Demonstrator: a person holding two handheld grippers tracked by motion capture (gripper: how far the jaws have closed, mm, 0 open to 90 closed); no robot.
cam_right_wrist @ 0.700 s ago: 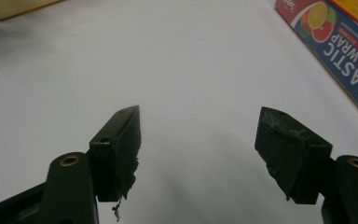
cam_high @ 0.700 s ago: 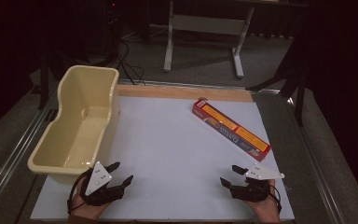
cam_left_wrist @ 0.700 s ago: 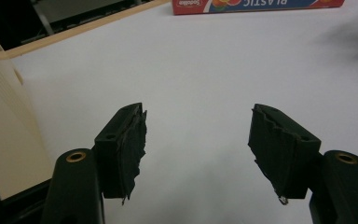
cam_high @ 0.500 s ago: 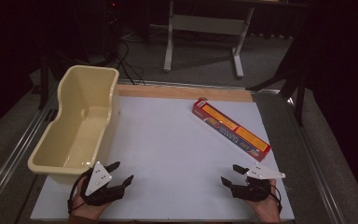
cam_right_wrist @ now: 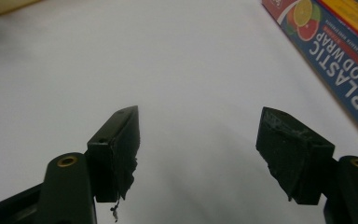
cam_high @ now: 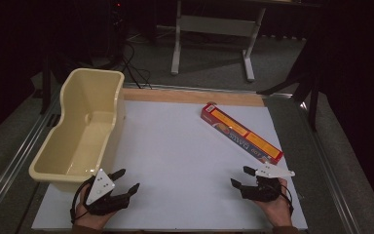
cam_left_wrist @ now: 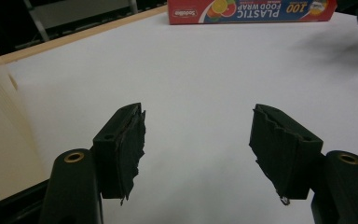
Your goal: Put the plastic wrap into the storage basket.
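Scene: a white table top [cam_high: 185,161] under the high view, two hand-held grippers parked along its near edge and nothing yet lifted.
Change: next to none; against the pictures from a moment earlier both hands sit where they were, and the box and the tub lie as before.
Left gripper [cam_high: 125,185]: at about 7 o'clock on the table, just beside the near end of the tub; jaws spread wide with bare white surface between them, holding nothing.
Right gripper [cam_high: 242,177]: at about 5 o'clock, jaws likewise gaping and empty, resting low over the table.
Plastic wrap box [cam_high: 240,132]: the long red-and-blue carton lies flat and slantwise at roughly 2 o'clock, its near end close to the right gripper but apart from it; in the right gripper view it runs along the 2 o'clock corner [cam_right_wrist: 340,51], in the left gripper view it lies across 12 o'clock [cam_left_wrist: 251,10].
Tub [cam_high: 119,105]: cream plastic, upright and empty, at 9 to 10 o'clock along the left edge.
Meaning: the stillness reads as a starting pose; the work looks not yet begun, and the box, nearest the right gripper, seems the likely first thing to be reached for, perhaps bound for the tub.
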